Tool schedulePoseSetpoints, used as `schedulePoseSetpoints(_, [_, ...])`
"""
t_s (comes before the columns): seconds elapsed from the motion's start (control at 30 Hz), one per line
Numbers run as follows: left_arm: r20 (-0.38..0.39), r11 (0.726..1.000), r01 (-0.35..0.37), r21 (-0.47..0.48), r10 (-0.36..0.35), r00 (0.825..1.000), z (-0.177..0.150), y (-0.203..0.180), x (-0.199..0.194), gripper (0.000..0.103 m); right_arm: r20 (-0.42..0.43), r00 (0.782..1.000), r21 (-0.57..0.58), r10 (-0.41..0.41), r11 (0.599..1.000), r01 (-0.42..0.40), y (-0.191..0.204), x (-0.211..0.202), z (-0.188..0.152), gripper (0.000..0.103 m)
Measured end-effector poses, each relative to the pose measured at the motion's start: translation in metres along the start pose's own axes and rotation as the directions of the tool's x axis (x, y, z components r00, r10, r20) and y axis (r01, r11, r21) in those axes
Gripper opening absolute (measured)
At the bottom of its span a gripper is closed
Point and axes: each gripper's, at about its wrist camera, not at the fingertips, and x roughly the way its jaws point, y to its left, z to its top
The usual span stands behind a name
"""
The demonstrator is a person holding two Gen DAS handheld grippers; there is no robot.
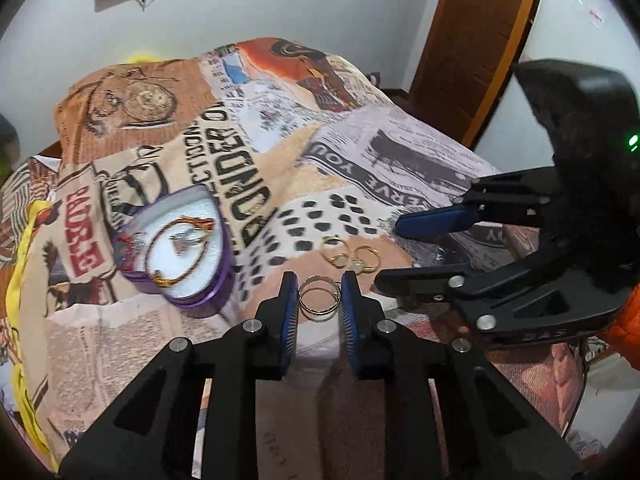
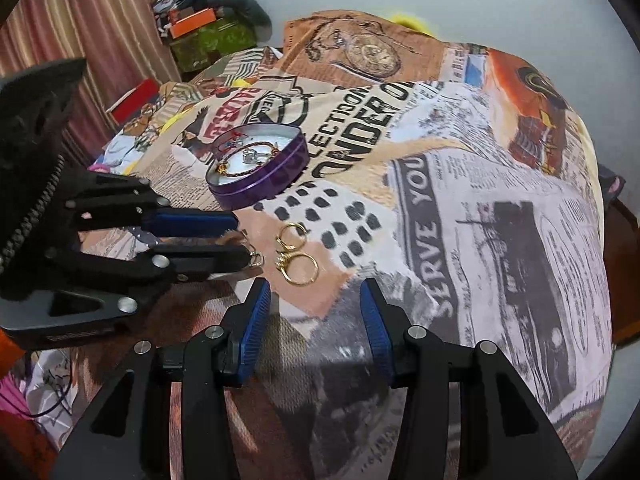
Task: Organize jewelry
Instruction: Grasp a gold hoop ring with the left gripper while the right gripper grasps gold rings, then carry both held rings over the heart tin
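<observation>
Jewelry lies on a printed newspaper-pattern cloth (image 1: 360, 168), and we place every item relative to the purple heart-shaped tin (image 1: 184, 256). Inside the tin, on its white lining, we see a beaded bracelet (image 1: 180, 248) and a small silver piece (image 2: 252, 156). To the right of the tin, well apart from it in the left wrist view, the left gripper (image 1: 320, 300) brackets a silver-and-gold ring (image 1: 319, 298) between its blue pads (image 1: 289, 312); the jaws stand narrow around it, and we cannot tell whether the pads touch it. Just beyond that ring, still right of the tin, a cluster of gold rings (image 1: 348, 256) rests on the cloth. Farther right of the tin, the right gripper (image 2: 316, 292) hovers with its jaws wide and nothing between them; the gold rings (image 2: 298, 254) lie just ahead of its fingertips.
</observation>
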Motion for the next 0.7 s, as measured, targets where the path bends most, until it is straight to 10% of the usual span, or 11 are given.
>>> schedulePoseSetpoints(0.2, [0.021, 0.999, -0.001, -0.033, 0.002, 1.0, -0.004, 0.011, -0.009, 0.021, -0.011, 1.0, -0.018, -0.001, 1.0, 0.001, 0.002, 0.016, 0.008, 0.041])
schedulePoseSetpoints(0.3, [0.023, 0.999, -0.007, -0.035, 0.008, 1.0, -0.005, 0.012, -0.01, 0.021, -0.009, 1.0, -0.013, -0.009, 1.0, 0.009, 0.0, 0.018, 0.008, 0.023])
schedulePoseSetpoints(0.7, [0.088, 0.998, -0.018, -0.063, 0.023, 0.996, -0.002, 0.016, -0.038, 0.021, 0.015, 1.0, -0.004, -0.027, 1.0, 0.027, 0.008, -0.001, 0.015, 0.022])
